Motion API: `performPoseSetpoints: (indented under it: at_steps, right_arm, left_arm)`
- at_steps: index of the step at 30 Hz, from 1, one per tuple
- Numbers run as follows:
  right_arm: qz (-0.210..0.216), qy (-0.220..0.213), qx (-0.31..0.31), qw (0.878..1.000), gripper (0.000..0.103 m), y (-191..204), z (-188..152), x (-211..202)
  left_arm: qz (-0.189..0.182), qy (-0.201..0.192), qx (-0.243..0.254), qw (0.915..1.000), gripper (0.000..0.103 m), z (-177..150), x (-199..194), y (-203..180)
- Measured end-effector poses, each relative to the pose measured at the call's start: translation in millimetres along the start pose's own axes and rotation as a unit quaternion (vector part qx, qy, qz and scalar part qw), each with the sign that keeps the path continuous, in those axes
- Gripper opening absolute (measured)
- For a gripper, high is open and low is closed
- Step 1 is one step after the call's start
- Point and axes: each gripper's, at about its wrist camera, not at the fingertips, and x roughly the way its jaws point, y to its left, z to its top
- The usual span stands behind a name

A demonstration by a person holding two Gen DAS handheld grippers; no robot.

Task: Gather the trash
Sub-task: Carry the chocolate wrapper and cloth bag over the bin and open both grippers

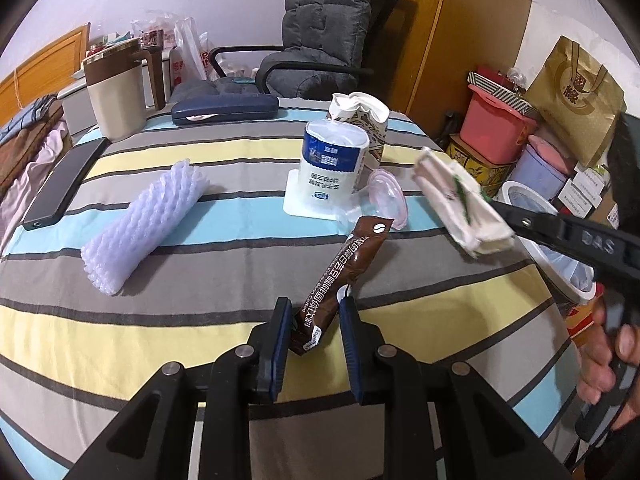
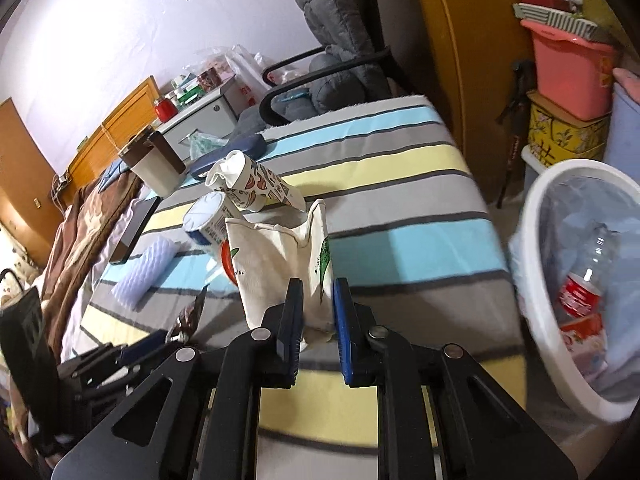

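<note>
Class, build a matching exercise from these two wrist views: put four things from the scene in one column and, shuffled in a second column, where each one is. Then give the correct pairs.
Things:
1. brown coffee sachet
2. crushed white carton
3. plastic bottle with red label
4. purple foam net sleeve

Places:
A. inside the white bin
B. lying alone on the striped cloth
C. between the open left tongs
D. gripped by the right tongs, off the table

Pairs: 1-C, 2-D, 3-A, 4-B
</note>
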Motion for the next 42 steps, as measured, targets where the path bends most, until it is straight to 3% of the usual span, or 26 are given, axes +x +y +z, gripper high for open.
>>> performPoseSetpoints:
  at_steps: [21,42]
  right_arm:
    - [-0.032,-0.052,-0.012,0.998,0.018,-4.2,-24.6,-55.1]
    - [-0.056,-0.081,0.017,0.995,0.018,-32.4,-32.6,-80.0]
  left_arm:
    - [-0.030,-0.026,0.015,0.9991,0.024,-16.7,-45.7,-48.0]
    - [-0.058,-0.024,0.046,0.9970,0.024,-1.9,-39.6,-93.5]
